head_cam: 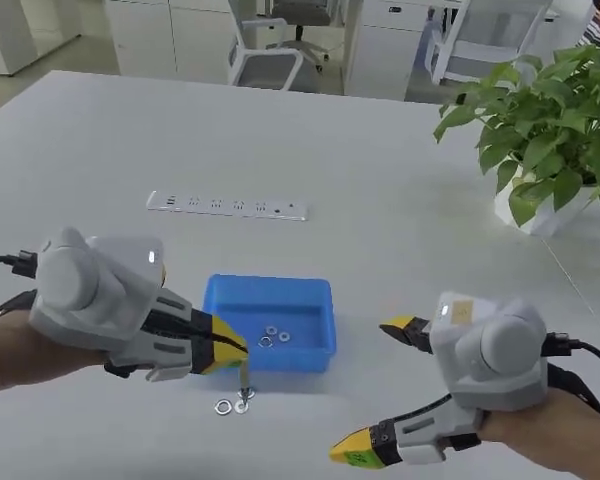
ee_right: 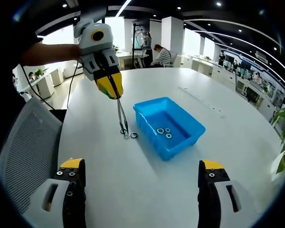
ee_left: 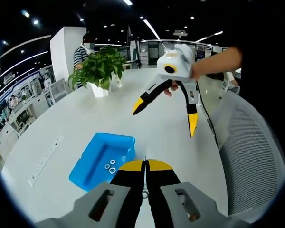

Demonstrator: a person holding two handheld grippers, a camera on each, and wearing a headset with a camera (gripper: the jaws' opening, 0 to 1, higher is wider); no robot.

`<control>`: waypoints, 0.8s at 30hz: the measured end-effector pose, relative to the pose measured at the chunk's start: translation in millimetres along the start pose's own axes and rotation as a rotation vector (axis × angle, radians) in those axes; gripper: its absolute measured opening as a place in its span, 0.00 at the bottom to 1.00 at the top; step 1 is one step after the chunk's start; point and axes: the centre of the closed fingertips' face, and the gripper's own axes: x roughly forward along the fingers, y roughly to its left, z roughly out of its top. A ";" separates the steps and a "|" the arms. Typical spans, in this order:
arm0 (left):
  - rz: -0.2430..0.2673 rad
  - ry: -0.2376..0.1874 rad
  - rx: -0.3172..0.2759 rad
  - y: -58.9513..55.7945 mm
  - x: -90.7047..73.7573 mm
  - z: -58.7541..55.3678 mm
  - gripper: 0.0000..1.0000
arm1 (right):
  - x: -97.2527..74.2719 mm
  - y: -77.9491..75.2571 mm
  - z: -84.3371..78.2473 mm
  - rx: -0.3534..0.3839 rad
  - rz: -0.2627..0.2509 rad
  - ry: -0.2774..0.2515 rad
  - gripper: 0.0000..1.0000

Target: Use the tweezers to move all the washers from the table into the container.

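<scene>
Two loose washers (head_cam: 223, 406) lie flat on the table (head_cam: 400, 230), side by side and close together. In the head view we put them just off the container's near wall, at its 6 o'clock. The right gripper view shows the same pair (ee_right: 134, 135) beside the container's corner.

The tweezers (head_cam: 245, 380) hang point-down, and their tips meet the washer on the 3 o'clock side of the pair. In the right gripper view the tweezers (ee_right: 121, 116) have arms that run nearly together at the tip. We cannot tell whether that washer is actually pinched or only touched.

The container (head_cam: 280, 357) is a blue open-top tray. Three collected washers (head_cam: 271, 337) lie bunched on its floor toward the near side, and we mark them too in the left gripper view (ee_left: 110, 167) and the right gripper view (ee_right: 164, 131).

The left gripper (head_cam: 225, 350) sits at the container's 8 o'clock with its jaws pressed together on the tweezers' upper end. Its own view (ee_left: 145, 164) and the right gripper view (ee_right: 111, 90) show the same.

The right gripper (head_cam: 370, 390) hovers at the container's 4 o'clock, jaws spread wide with nothing between them. Its own view (ee_right: 141, 165) and the left gripper view (ee_left: 164, 121) agree.

Farther out there is a white power strip (head_cam: 227, 207) at the container's 12 o'clock and a potted plant (head_cam: 550, 130) at its 2 o'clock. Office chairs (head_cam: 270, 50) stand past the table's far edge.
</scene>
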 end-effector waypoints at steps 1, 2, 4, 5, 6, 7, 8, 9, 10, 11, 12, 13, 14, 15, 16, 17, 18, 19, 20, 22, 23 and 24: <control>0.001 0.005 0.002 -0.1 0.9 -2.0 0.04 | 0.2 0.5 -1.1 0.000 0.001 0.003 0.99; -0.001 0.009 0.001 -0.5 1.4 -3.3 0.04 | 0.4 0.5 -1.8 0.001 0.002 0.004 0.99; -0.002 0.014 0.003 -1.1 2.3 -5.7 0.04 | 0.3 0.8 -2.2 0.004 0.004 0.004 0.99; -0.003 0.014 -0.001 -0.7 2.5 -6.5 0.04 | 0.3 0.8 -2.2 0.004 0.004 0.005 0.99; -0.004 0.012 -0.002 -0.7 2.7 -6.7 0.04 | 0.5 0.7 -2.5 0.004 0.005 0.006 0.99; 0.000 0.013 0.000 0.3 3.1 -7.8 0.04 | 0.6 0.6 -2.6 0.004 0.004 0.006 0.99; 0.000 0.013 -0.001 0.6 3.4 -8.4 0.04 | 1.0 0.6 -2.7 0.004 0.006 0.006 0.99; 0.000 0.008 -0.006 0.7 3.6 -8.1 0.04 | 1.2 0.8 -2.8 0.005 0.006 0.006 0.99; 0.003 0.007 -0.003 1.3 3.7 -8.2 0.04 | 1.4 0.9 -3.1 0.006 0.007 0.007 0.99; 0.004 0.007 -0.003 1.7 3.9 -8.2 0.04 | 1.7 1.3 -3.3 0.006 0.008 0.008 0.99; 0.003 0.005 -0.006 1.7 4.1 -8.1 0.04 | 2.0 1.6 -3.5 0.007 0.009 0.009 0.98; 0.001 0.005 -0.010 1.3 4.2 -8.1 0.04 | 2.5 2.2 -3.9 0.007 0.011 0.010 0.98; 0.001 0.005 -0.012 1.4 4.2 -8.1 0.04 | 2.8 2.6 -4.3 0.007 0.012 0.012 0.98; 0.001 0.006 -0.014 1.0 4.1 -7.8 0.04 | 3.2 3.0 -5.2 0.008 0.014 0.015 0.98; 0.002 0.007 -0.011 0.7 4.0 -7.5 0.04 | 3.4 3.1 -5.6 0.007 0.014 0.017 0.98; 0.002 0.009 -0.009 0.1 3.8 -7.2 0.04 | 3.5 3.2 -5.7 0.007 0.015 0.016 0.98; 0.002 0.010 -0.008 -0.1 3.7 -7.2 0.04 | 3.6 3.4 -5.8 0.008 0.016 0.017 0.98; 0.001 0.010 -0.009 -0.5 3.5 -7.1 0.04 | 3.6 3.3 -6.1 0.005 0.017 0.020 0.98; 0.001 0.010 -0.012 -0.6 3.4 -7.2 0.04 | 3.6 3.2 -6.2 0.004 0.017 0.021 0.98; -0.001 0.012 -0.011 -1.3 3.2 -7.5 0.04 | 3.9 3.2 -6.0 0.005 0.018 0.022 0.98; -0.002 0.013 -0.011 -1.3 3.0 -7.8 0.04 | 4.1 3.1 -5.8 0.006 0.017 0.021 0.98; -0.002 0.013 -0.012 -1.5 2.9 -7.9 0.04 | 4.3 3.2 -5.7 0.007 0.018 0.020 0.98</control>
